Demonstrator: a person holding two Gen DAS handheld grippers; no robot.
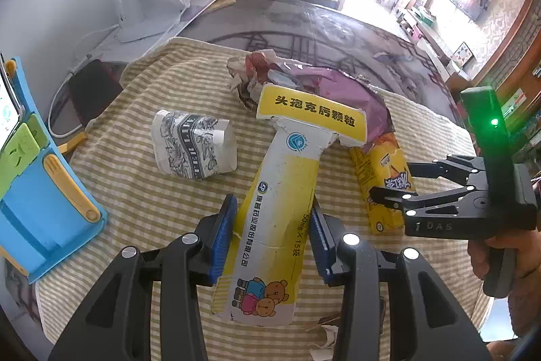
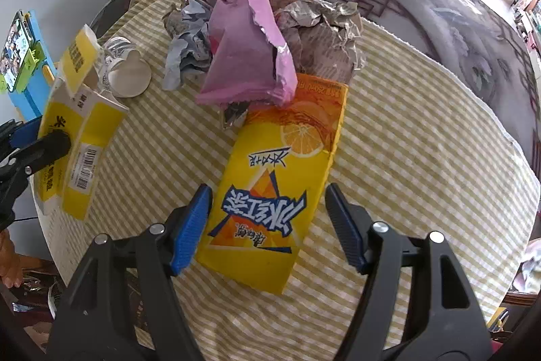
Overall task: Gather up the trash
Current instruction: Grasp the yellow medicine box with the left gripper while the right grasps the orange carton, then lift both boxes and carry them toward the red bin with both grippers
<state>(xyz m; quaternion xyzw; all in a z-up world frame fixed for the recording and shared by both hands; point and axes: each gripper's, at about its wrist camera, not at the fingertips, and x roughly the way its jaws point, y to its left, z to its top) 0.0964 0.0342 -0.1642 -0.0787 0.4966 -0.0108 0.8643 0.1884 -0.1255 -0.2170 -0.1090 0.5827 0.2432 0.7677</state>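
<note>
Yellow-checked cloth [image 2: 405, 131], pink wrapper [image 2: 243, 56]

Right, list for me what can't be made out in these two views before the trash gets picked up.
- Far end of the iced tea carton: right wrist view, covered by the pink wrapper.
- Any trash bin: in neither view.
- Phone screen: left wrist view, cut off by the left edge.
- Room beyond the window: both views, washed out by glare.
- Underside of the medicine box in the left gripper: hidden.

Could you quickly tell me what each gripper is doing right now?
Left gripper: shut on the yellow-and-white flattened cardboard medicine box.
Right gripper: open, straddling the yellow flattened drink carton.
</note>
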